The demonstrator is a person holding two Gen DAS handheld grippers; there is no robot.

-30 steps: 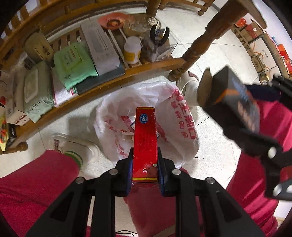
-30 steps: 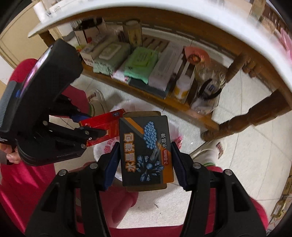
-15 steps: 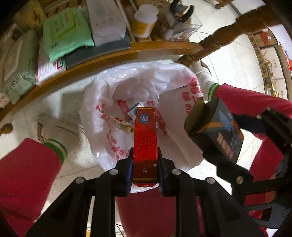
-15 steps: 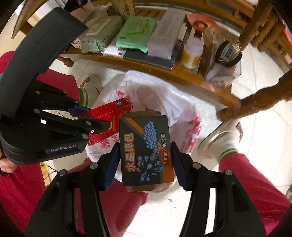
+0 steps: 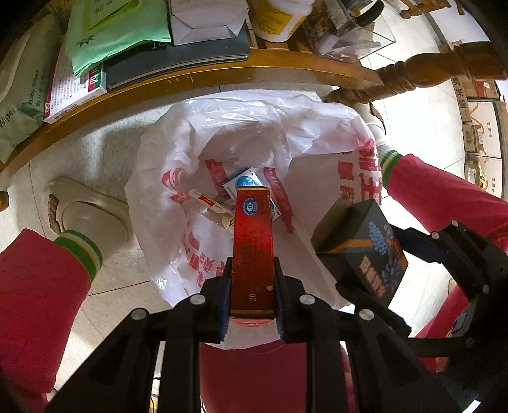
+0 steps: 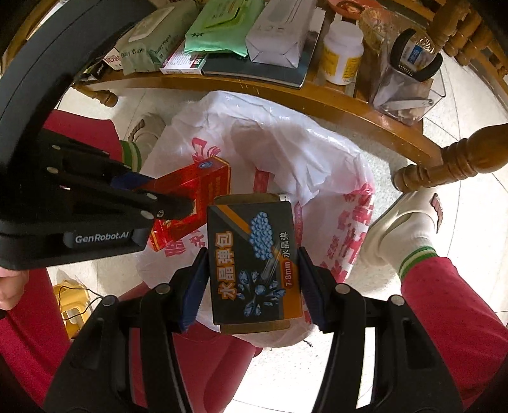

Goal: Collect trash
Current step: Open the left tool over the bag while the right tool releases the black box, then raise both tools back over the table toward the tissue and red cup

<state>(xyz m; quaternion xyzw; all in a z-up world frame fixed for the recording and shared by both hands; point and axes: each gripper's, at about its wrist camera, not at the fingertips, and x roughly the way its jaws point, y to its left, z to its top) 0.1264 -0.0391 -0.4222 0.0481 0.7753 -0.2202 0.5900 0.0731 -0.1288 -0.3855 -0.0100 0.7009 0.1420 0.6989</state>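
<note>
A white plastic bag (image 5: 260, 127) with red print stands open on the floor, several small cartons (image 5: 244, 186) lying inside. My left gripper (image 5: 252, 286) is shut on a narrow red box (image 5: 252, 241), held edge-on just above the bag's mouth. My right gripper (image 6: 250, 286) is shut on a dark box (image 6: 254, 260) with orange trim and blue beads printed on it, over the bag's (image 6: 285, 149) near rim. In the right wrist view the red box (image 6: 190, 203) and the left gripper sit to the left; the dark box (image 5: 365, 251) shows right in the left wrist view.
A wooden shelf (image 5: 222, 73) just beyond the bag carries wipes packs, a green pack (image 6: 222, 28), books, a white bottle (image 6: 341, 57) and a clear holder with pliers (image 6: 409, 76). A turned table leg (image 6: 451, 165) stands right. The person's red-trousered legs and white slippers (image 5: 85, 219) flank the bag.
Both grippers have sunk toward the bag with their boxes still gripped; the bag now fills more of each view and the shelf has slid to the top.
</note>
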